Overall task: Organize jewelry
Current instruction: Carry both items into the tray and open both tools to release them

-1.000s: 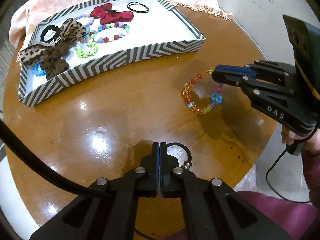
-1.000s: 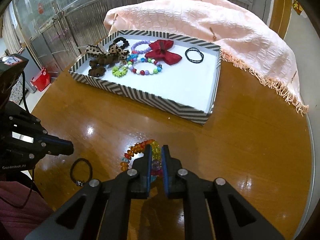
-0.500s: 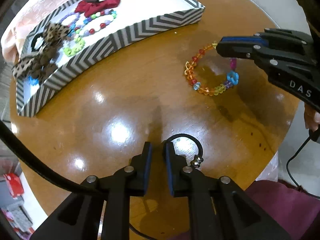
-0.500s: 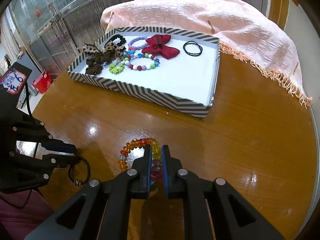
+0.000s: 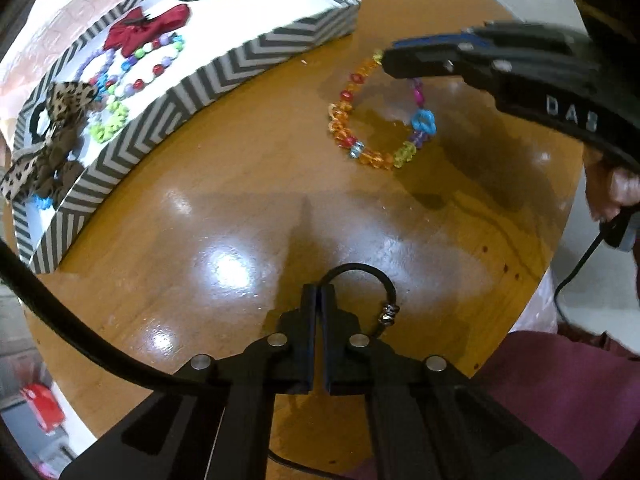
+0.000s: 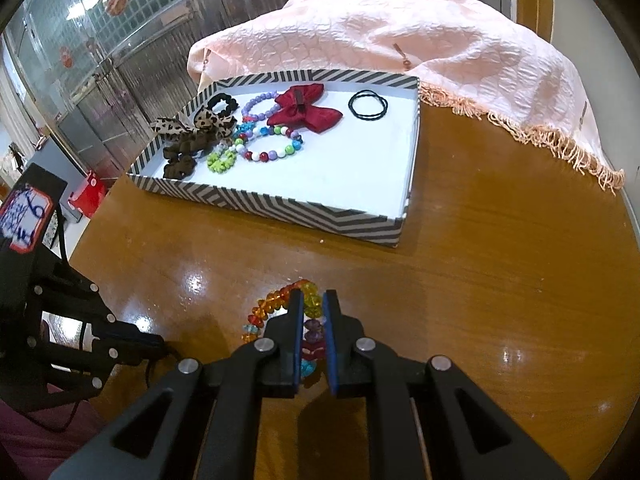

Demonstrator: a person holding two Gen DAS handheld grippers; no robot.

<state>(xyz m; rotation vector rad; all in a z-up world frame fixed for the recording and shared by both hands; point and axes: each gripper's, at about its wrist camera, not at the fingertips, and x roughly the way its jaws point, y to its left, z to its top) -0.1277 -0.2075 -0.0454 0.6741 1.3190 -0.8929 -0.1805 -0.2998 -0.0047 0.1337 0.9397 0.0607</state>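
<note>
From the left wrist camera, the left gripper (image 5: pixel 319 294) points down at the round glossy brown wooden table (image 5: pixel 224 216) near its front edge, jaws clenched together right at the rim of a thin black elastic hair tie with a small metal charm (image 5: pixel 368 280); it looks pinched between the pads, though the loop mostly sticks out to the right, so I can't swear to it. Further across the table, closer to its right edge, lies the beaded bracelet of orange, red, yellow and purple beads with a blue flower bead (image 5: pixel 378 120), and the right gripper (image 5: pixel 390 60) comes in from the right with its tips on the top of that bead ring. A hand (image 5: pixel 612 188) grips the handle at the table's right edge. The black-and-white chevron-striped shallow box (image 5: pixel 224 76) sits at the far left part of the table, holding a red fabric bow (image 5: pixel 146 30), a leopard-print bow (image 5: pixel 66 98) and a multicoloured round-bead bracelet (image 5: pixel 148 68). Switching to the right wrist camera, the jaws of the right gripper (image 6: pixel 312 304) are closed on the bead bracelet (image 6: pixel 280 300), beads showing in the narrow gap between the blue pads, near the table's front edge. The striped box (image 6: pixel 280 208) sits toward the far side, with a pair of black hair elastics (image 6: pixel 367 105) near its far right corner. A pink textured fringed cloth (image 6: pixel 400 36) drapes over the table's far edge behind the box. The left gripper (image 6: pixel 158 344) shows at the left.
</note>
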